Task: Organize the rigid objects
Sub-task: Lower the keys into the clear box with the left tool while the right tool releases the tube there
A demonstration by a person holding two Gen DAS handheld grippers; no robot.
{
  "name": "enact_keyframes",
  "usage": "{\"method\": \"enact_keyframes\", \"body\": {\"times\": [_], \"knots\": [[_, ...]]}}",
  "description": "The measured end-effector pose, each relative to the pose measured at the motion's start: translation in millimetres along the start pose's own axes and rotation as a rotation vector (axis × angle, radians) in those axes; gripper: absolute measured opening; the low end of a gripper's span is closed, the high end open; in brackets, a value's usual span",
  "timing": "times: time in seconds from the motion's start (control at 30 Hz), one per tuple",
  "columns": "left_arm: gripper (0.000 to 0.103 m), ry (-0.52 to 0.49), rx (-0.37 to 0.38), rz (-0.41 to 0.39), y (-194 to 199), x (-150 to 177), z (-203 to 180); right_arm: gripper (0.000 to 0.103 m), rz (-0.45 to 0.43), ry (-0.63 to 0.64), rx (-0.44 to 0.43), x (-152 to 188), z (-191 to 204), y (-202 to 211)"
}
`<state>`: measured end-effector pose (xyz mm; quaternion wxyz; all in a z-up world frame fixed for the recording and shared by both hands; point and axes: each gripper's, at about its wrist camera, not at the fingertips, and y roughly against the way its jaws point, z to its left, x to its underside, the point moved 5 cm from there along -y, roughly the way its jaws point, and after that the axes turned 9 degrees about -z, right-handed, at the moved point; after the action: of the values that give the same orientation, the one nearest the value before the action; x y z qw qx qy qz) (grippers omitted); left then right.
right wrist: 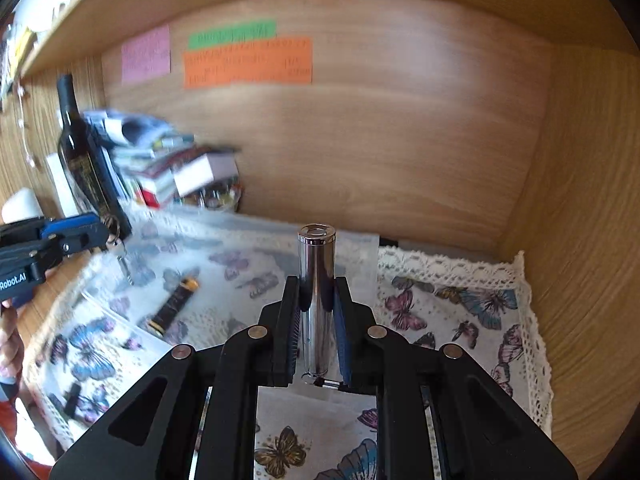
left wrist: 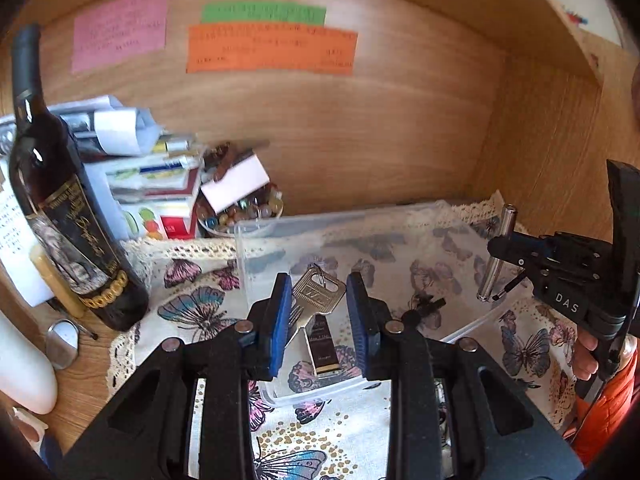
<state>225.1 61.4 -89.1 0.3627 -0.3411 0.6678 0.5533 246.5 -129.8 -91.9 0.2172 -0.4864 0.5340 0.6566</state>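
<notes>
My left gripper [left wrist: 318, 312] is open above a clear plastic box [left wrist: 256, 248]. A silver key [left wrist: 318, 294] and a black and gold lighter-like bar [left wrist: 324, 350] lie between its blue pads, inside the box. My right gripper [right wrist: 316, 324] is shut on a shiny metal cylinder [right wrist: 316, 280] and holds it upright above the box's right end [right wrist: 360, 248]. From the left wrist view that cylinder [left wrist: 498, 256] shows at the right, held by the right gripper [left wrist: 504, 248]. The black and gold bar [right wrist: 172, 306] also shows in the right wrist view, with the left gripper [right wrist: 106, 236] at far left.
A butterfly-print cloth [left wrist: 192, 300] with lace edge covers the wooden shelf. A dark wine bottle [left wrist: 60, 204] stands at the left, with stacked papers and boxes [left wrist: 152, 176] and a bowl of beads [left wrist: 244, 208] behind. Coloured notes [left wrist: 272, 48] hang on the back wall. A small black piece [left wrist: 424, 306] lies in the box.
</notes>
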Motion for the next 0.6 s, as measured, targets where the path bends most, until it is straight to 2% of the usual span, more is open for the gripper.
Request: {"method": "enact_keyframes", "body": {"times": [0.13, 0.2, 0.33, 0.53, 0.6], "knots": [[0.028, 0.007, -0.009, 0.063, -19.2, 15.6, 3.9, 0.014, 0.074, 0.006, -0.008, 15.1, 4.0, -18.9], [0.007, 0.004, -0.011, 0.090, -26.3, 21.5, 4.1, 0.014, 0.099, 0.011, -0.012, 20.1, 5.9, -25.3], [0.007, 0.015, 0.014, 0.123, -33.1, 27.7, 4.3, 0.014, 0.137, 0.018, -0.016, 26.6, 8.9, -36.7], [0.008, 0.014, 0.004, 0.115, -31.4, 27.5, 4.5, 0.015, 0.156, 0.002, -0.034, 27.4, 10.7, -40.1], [0.010, 0.006, -0.001, 0.103, -27.3, 26.0, 3.0, 0.021, 0.146, 0.001, -0.034, 24.7, 11.2, -35.8]]}}
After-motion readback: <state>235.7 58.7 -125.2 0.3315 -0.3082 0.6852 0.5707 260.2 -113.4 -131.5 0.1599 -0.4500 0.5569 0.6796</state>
